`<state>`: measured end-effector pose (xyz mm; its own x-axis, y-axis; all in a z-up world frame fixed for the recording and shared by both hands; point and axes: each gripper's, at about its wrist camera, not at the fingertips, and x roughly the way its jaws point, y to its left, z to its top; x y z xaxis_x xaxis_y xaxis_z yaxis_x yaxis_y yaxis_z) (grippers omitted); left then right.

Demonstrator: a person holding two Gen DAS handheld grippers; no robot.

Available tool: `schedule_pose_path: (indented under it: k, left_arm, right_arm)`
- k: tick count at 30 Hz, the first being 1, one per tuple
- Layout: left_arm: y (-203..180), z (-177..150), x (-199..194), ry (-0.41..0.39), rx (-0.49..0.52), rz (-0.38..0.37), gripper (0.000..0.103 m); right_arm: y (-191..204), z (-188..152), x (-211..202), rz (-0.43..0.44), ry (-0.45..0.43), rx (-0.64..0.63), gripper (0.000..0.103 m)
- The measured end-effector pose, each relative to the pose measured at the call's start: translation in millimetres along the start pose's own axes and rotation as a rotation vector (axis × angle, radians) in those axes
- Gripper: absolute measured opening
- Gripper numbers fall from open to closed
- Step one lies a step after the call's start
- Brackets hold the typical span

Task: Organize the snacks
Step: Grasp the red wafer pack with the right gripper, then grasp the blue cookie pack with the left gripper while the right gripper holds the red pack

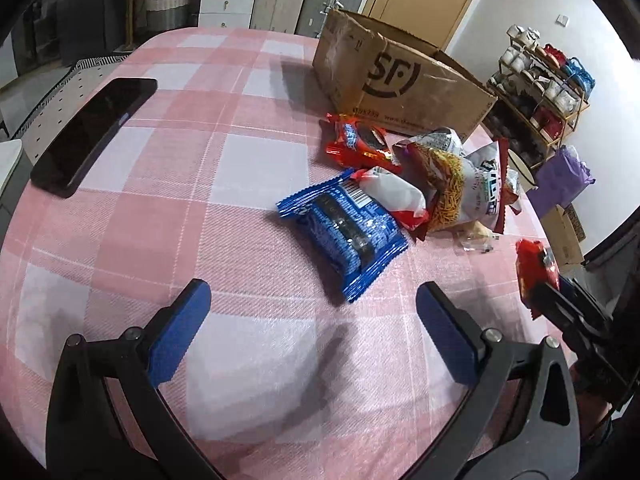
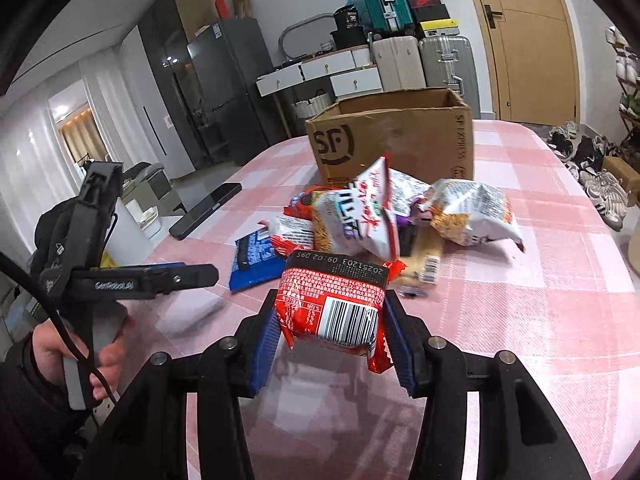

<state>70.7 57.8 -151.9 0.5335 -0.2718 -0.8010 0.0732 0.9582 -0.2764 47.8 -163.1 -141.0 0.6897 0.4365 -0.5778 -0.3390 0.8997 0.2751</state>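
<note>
My right gripper (image 2: pixel 332 332) is shut on a red snack packet (image 2: pixel 332 300) with a barcode, held above the table; it shows in the left wrist view (image 1: pixel 534 268) at the right edge. My left gripper (image 1: pixel 312 332) is open and empty, low over the cloth just short of a blue cookie packet (image 1: pixel 344 236); it shows in the right wrist view (image 2: pixel 192 276) at the left. A pile of snack bags (image 2: pixel 360 216) lies in front of an open cardboard box (image 2: pixel 396 140). The box also shows in the left wrist view (image 1: pixel 400 80), with a red cookie packet (image 1: pixel 360 140) before it.
A black phone (image 1: pixel 92 132) lies on the pink checked tablecloth (image 1: pixel 200 208) at the far left. A shoe rack (image 1: pixel 540 92) stands past the table's right edge. Suitcases and drawers (image 2: pixel 400 56) stand behind the table.
</note>
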Motion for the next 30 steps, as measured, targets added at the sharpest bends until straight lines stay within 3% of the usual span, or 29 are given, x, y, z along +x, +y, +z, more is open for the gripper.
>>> schedule_pose_path:
  k: [5,14,21,27,30]
  left_arm:
    - [-18,13,18,0.014,0.039,0.005,0.102]
    - [-28,35,53,0.057,-0.015,0.047,0.102]
    - [-30,43,64,0.054,0.015,0.092,0.102]
    - [-31,33,59,0.030,0.080,0.108,0.093]
    - [-29,31,53,0.036,0.080,0.091,0.082]
  right_arm:
    - [-13,-1,-5,-0.011,-0.018,0.016,0.049]
    - [-22,-3,-7,-0.003,-0.033,0.026,0.049]
    - [-26,-3,-9,0.014,-0.043,0.041,0.049]
    - [-27,-3,-6,0.020,-0.038,0.051,0.050]
    - [-27,-3,-6,0.021,-0.039,0.052,0.050]
